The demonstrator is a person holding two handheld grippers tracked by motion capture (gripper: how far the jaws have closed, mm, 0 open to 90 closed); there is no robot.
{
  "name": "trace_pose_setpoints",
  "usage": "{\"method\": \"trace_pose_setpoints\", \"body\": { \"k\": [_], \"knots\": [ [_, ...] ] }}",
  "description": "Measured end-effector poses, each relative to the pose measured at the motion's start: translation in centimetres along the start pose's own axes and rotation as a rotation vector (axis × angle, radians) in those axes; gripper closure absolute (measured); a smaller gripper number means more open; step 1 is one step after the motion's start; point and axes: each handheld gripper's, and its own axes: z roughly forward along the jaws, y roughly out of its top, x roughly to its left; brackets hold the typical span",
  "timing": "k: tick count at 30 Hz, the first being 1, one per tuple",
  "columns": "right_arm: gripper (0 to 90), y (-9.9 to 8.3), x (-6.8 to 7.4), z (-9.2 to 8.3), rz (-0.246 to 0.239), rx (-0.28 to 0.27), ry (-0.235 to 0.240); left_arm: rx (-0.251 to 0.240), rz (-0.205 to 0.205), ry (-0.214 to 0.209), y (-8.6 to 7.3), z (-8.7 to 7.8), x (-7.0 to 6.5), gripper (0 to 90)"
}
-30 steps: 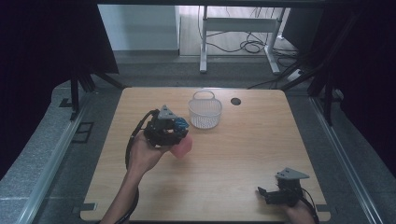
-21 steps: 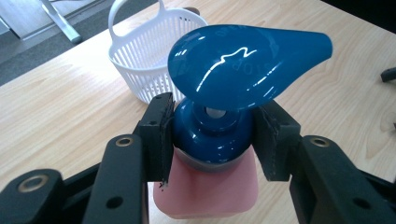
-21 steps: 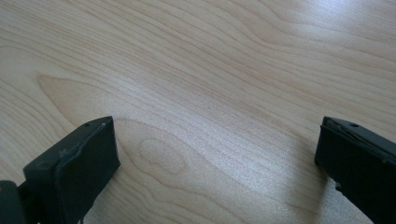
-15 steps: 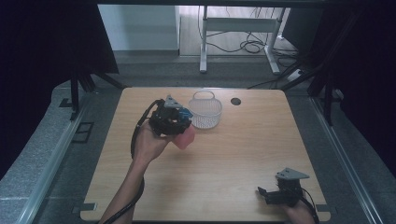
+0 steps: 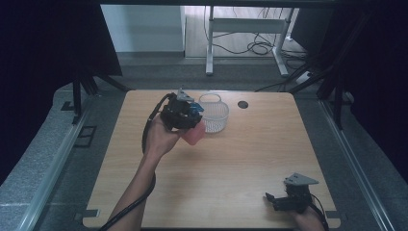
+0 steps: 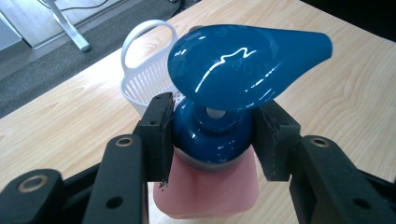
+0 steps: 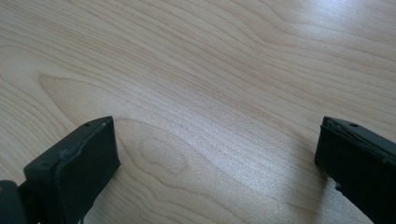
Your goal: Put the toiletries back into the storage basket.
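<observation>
**Pump bottle in my left grip, beside the basket**

From the high view, my left gripper (image 5: 185, 115) holds the pink pump bottle (image 5: 194, 135) off the table (image 5: 231, 168), just beside the white basket (image 5: 215, 115). My right gripper (image 5: 279, 201) rests near the table's near right corner.

Along my left gripper's jaws, both pads clamp the bottle's blue collar (image 6: 212, 135) under the pump head (image 6: 243, 65).

Along my right gripper's jaws, they stand wide over bare wood.

bottle (image 5: 193, 135) left of basket (image 5: 215, 115), on table (image 5: 231, 168)

Dim high view, glare on pump (image 6: 243, 65)
</observation>
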Motion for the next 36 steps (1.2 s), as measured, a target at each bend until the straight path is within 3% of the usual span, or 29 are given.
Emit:
{"method": "trace_pose_setpoints", "body": {
  "k": [15, 36],
  "knots": [
    [0.0, 0.0, 0.1, 0.0, 0.001, -0.001, 0.001, -0.002, 0.012, 0.016, 2.7, 0.9, 0.5, 52.7],
    [0.0, 0.0, 0.1, 0.0, -0.003, -0.001, 0.004, -0.015, -0.013, 0.023, 5.7, 2.5, 1.2, 52.7]
  ]
}}
